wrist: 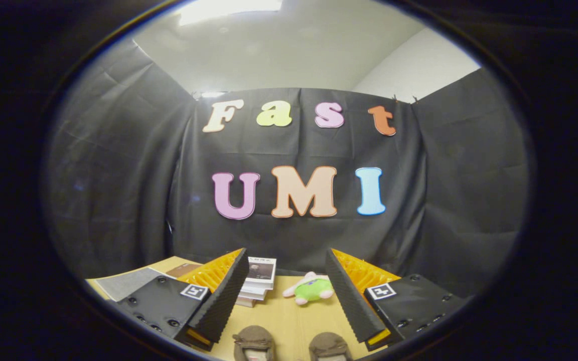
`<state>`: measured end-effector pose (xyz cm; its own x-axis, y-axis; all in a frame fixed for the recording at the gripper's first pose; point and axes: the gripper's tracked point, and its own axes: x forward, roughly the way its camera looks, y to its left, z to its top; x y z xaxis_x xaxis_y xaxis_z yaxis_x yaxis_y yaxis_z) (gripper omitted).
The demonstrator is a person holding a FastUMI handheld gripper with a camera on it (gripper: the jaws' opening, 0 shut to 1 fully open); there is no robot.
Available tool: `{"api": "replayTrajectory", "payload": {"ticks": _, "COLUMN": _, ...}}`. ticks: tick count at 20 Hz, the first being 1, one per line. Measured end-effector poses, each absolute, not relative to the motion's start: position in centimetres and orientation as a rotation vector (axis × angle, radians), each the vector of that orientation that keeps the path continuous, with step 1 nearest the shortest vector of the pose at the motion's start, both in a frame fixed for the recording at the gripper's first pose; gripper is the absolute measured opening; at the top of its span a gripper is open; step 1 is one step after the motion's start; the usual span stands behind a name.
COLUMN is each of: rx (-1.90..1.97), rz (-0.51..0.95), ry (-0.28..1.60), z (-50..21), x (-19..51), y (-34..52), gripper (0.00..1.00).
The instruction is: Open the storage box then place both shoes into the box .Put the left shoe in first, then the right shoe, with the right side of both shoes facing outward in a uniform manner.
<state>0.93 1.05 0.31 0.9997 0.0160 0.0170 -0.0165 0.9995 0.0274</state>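
Our gripper hangs wide open and empty above the wooden table, with the two brown shoes side by side at its near edge, between and below the fingers. Further off lie a stack of books and a green plush toy. We see no storage box from here, so we risk grabbing a shoe before it is opened, or mistaking right for left.
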Motion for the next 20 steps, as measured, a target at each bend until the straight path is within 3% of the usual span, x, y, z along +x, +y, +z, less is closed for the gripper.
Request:
{"api": "replayTrajectory", "payload": {"ticks": 10, "rx": 0.188, "rz": 0.224, "ry": 0.133, "z": -4.0, "x": 0.6, "y": 7.0, "gripper": 0.99}}
{"api": "replayTrajectory", "payload": {"ticks": 15, "rx": 0.403, "rz": 0.367, "ry": 0.37, "z": -9.9, "x": -1.5, "y": 11.9, "gripper": 0.97}}
{"api": "replayTrajectory", "payload": {"ticks": 20, "rx": 0.607, "rz": 0.381, "ry": 0.598, "z": -14.8, "x": -3.3, "y": 14.1, "gripper": 0.97}}
